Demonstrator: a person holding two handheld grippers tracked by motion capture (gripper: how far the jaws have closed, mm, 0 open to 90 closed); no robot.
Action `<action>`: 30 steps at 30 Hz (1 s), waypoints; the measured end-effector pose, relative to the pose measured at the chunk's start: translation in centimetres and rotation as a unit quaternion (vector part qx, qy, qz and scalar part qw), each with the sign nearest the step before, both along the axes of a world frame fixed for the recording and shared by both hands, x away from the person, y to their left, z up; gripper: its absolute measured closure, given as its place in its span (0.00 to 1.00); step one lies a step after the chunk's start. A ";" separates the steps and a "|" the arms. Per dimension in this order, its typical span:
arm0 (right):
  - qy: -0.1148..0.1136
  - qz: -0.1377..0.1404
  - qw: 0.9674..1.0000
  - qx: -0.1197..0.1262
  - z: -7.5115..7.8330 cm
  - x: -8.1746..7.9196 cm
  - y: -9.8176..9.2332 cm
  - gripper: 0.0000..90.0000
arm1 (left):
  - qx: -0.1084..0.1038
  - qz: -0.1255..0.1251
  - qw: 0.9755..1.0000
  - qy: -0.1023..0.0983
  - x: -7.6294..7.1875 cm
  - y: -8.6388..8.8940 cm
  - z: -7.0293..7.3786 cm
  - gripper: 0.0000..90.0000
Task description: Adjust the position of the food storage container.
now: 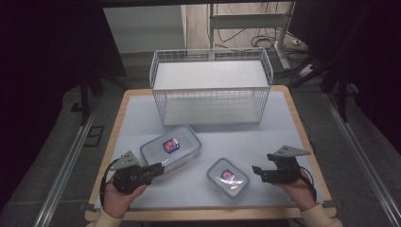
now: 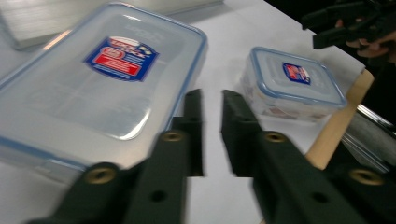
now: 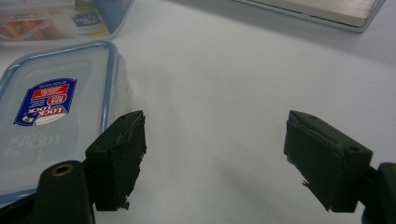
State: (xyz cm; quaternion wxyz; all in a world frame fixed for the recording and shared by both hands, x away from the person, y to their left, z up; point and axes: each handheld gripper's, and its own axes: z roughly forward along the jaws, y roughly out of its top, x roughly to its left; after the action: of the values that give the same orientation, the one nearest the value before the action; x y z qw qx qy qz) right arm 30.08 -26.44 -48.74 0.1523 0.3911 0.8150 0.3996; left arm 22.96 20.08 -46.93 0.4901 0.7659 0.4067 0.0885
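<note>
The nearly closed left gripper [image 1: 152, 169] seems to touch the large container [image 1: 170, 146]; the wide-open right gripper [image 1: 257, 171] must next straddle the small container [image 1: 228, 176].

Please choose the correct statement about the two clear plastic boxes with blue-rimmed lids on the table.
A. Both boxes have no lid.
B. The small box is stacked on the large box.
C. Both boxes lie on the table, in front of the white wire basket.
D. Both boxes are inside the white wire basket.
C: the large clear plastic box and the small clear plastic box lie apart on the table, lids on, in front of the white wire basket.
</note>
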 end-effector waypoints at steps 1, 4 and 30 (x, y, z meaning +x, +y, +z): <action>0.000 0.000 1.000 0.000 0.0 0.0 -0.1 0.23 | 0.001 -0.005 1.000 0.003 0.1 -0.2 -0.1 0.98; 0.001 -0.006 1.000 0.002 0.0 0.2 -0.4 0.23 | 0.009 -0.014 1.000 0.009 0.1 -0.7 -0.4 1.00; 0.007 -0.006 1.000 -0.009 -0.5 0.8 0.0 0.23 | 0.075 0.023 0.993 0.084 1.2 -0.7 -4.9 1.00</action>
State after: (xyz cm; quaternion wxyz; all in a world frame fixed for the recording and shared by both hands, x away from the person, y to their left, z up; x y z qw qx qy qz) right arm 30.87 -26.45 -49.20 0.1525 0.3978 0.8171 0.3884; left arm 24.17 19.42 -51.82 0.3934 0.7955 0.4562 0.0649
